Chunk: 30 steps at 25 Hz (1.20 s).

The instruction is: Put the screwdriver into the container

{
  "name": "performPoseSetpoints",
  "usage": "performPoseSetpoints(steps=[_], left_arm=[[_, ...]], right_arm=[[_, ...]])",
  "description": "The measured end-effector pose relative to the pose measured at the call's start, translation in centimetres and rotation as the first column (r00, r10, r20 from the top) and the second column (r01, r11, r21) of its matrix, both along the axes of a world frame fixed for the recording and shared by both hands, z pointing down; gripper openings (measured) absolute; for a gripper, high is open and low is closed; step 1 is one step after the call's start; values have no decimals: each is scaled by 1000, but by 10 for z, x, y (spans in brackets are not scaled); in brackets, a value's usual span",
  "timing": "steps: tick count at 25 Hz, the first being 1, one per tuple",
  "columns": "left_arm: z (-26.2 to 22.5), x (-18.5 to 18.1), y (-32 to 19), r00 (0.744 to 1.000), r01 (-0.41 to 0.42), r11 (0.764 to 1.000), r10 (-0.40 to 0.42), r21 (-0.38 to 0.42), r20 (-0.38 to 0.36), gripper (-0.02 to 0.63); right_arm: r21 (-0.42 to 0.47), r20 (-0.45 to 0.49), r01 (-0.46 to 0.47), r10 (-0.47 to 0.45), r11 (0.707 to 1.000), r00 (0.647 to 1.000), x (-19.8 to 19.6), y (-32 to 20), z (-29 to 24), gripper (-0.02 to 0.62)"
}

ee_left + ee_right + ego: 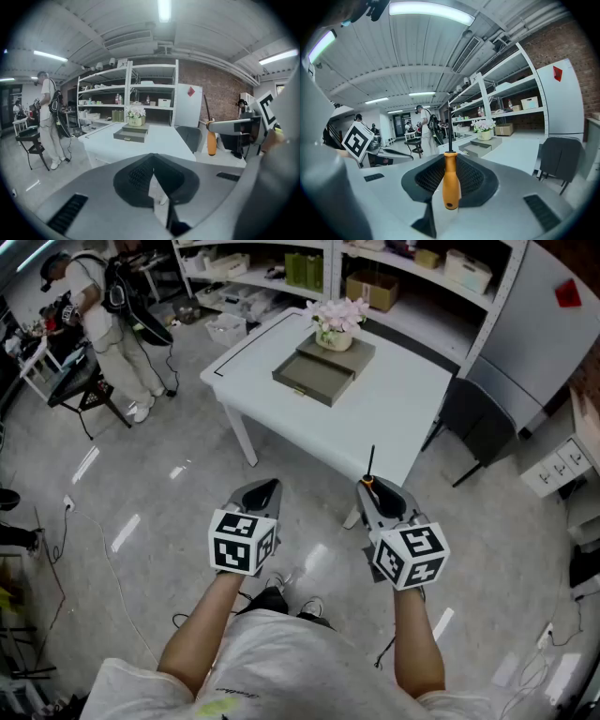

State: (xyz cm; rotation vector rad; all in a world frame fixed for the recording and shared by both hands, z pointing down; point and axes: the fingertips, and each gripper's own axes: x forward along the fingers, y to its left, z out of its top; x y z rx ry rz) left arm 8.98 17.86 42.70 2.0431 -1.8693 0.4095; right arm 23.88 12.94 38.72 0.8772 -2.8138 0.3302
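Two grippers hovering over glossy grey floor [169, 427], near corner of white rectangular table [403, 418]. I am clamping right gripper [378, 495] on screwdriver [451, 183]: smooth orange handle between ribbed black pads, thin dark shaft pointing up. Left gripper [260, 493] closed, gripping nothing. Flat grey container [319, 371] sitting on table, flower pot [336, 332] at its far end, well apart from screwdriver. White metal shelving [333, 263] standing behind

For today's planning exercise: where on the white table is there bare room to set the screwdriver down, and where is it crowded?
Bare: the table between the grey container and its near corner. Crowded: around the flower pot.
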Motion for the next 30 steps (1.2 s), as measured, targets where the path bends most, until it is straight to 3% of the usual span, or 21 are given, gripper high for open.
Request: performPoseSetpoints(steps=[10,30], left_arm=[[8,-30,-21,1000,3,1000,-3,-1,-25,3],[2,-140,-145,996,-67,998,67,4,-51,3]], right_arm=[[-20,-13,-1,0,1000,1000,-30,-19,7,80],[-19,-35,-65,64,998,997,-133,-128,1,80]])
